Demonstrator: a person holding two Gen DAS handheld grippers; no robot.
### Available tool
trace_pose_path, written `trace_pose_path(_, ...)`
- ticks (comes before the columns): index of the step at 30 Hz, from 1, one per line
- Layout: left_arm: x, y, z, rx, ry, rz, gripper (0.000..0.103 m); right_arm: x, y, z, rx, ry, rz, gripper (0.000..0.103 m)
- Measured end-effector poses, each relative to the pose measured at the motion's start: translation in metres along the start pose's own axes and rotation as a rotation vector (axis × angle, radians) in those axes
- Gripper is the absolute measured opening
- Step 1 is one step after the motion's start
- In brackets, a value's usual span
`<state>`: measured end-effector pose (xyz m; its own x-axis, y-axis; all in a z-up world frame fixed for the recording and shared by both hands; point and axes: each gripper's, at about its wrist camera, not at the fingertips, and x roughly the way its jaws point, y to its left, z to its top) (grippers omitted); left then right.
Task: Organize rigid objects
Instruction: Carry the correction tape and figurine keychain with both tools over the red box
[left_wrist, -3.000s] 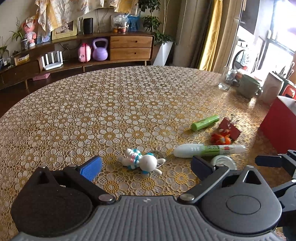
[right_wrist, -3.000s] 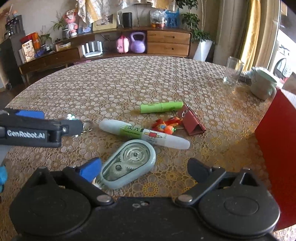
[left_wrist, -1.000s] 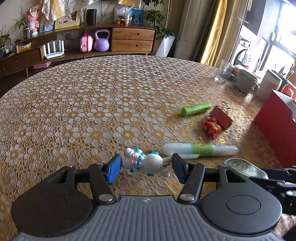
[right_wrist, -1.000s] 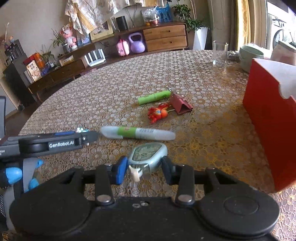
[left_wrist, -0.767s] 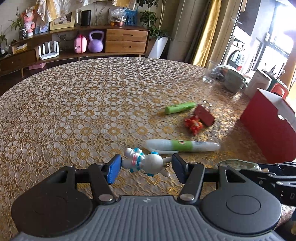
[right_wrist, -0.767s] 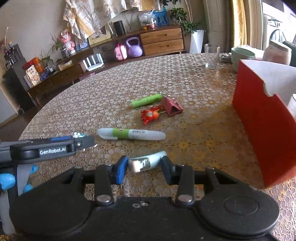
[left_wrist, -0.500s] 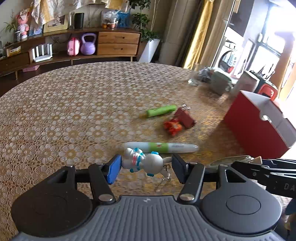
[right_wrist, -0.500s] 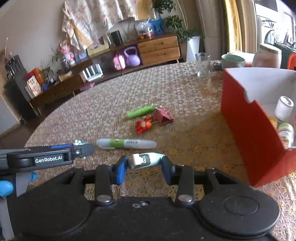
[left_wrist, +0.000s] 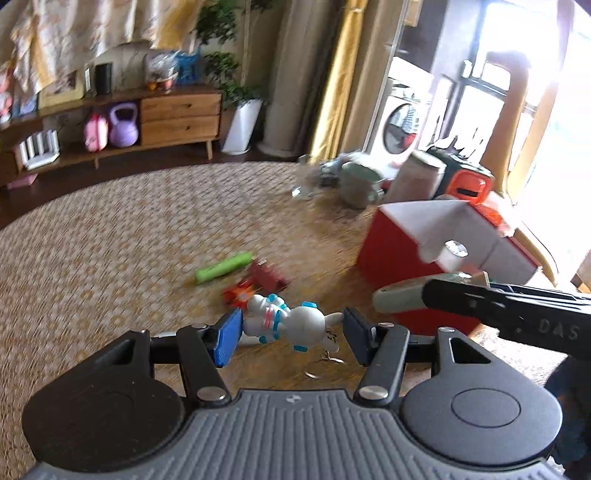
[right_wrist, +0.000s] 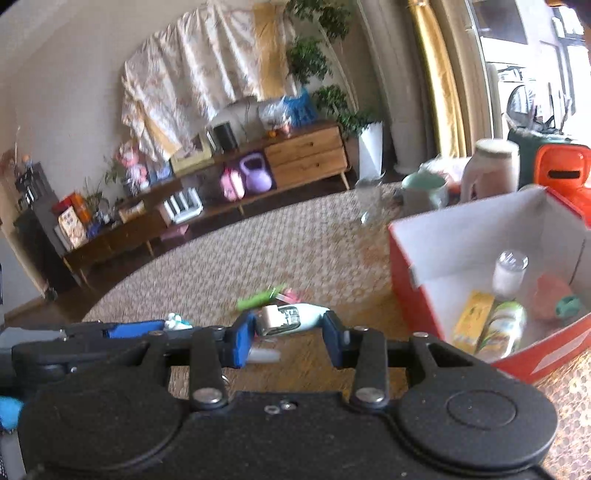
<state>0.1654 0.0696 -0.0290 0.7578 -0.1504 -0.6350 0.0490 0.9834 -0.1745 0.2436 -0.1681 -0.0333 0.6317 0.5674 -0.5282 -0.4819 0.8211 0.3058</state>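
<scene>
Both grippers are now carrying their loads off the table and swinging toward the red box; a second ago each toy was only just being lifted, and three seconds ago both were lying on the cloth with the jaws wide around them.

Starting at the left, the left gripper (left_wrist: 291, 328) is clamping a white rabbit keychain (left_wrist: 286, 323) between its blue pads, the key ring dangling below at about six o'clock. Beyond it, at eleven o'clock from the rabbit, the green tube (left_wrist: 223, 267) is still lying on the table (left_wrist: 110, 236), with a small orange toy (left_wrist: 238, 295) and a dark red clip (left_wrist: 267, 277) just beside it. The big white-and-green marker is almost hidden under the gripper now.

Moving right, the right gripper (right_wrist: 290, 332) is squeezing a pale blue correction tape dispenser (right_wrist: 291, 319), held level and clear of the cloth. The red box (right_wrist: 410, 291) is sitting at about two o'clock from it, open-topped, already holding a small white bottle (right_wrist: 511, 271), a yellow packet (right_wrist: 472, 319) and some other items.

In my judgement the pick-up step is done for both hands and the carry is under way; the next need is bringing each load above the box rim before letting go, the right hand being nearer. Several pieces are still waiting on the table.
</scene>
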Motion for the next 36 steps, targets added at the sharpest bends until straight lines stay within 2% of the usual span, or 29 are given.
trace_pose_path(8,0.003,-0.057,0.032,0.065,-0.023,-0.029,0.059,-0.022,-0.038,0.023,0.018,-0.071,-0.031,0.039)
trace_pose_path(15,0.03,-0.111,0.046,0.12,0.004,-0.061,0.059,-0.038,-0.082,0.035,0.047,-0.095,-0.082,0.039)
trace_pose_path(30,0.086,-0.193,0.073,0.201,0.055,-0.121,0.059,-0.05,-0.17,0.046,0.098,-0.093,-0.206,0.039)
trace_pose_path(36,0.121,-0.214,0.08,0.234,0.08,-0.093,0.059,-0.043,-0.205,0.045,0.108,-0.069,-0.232,0.039)
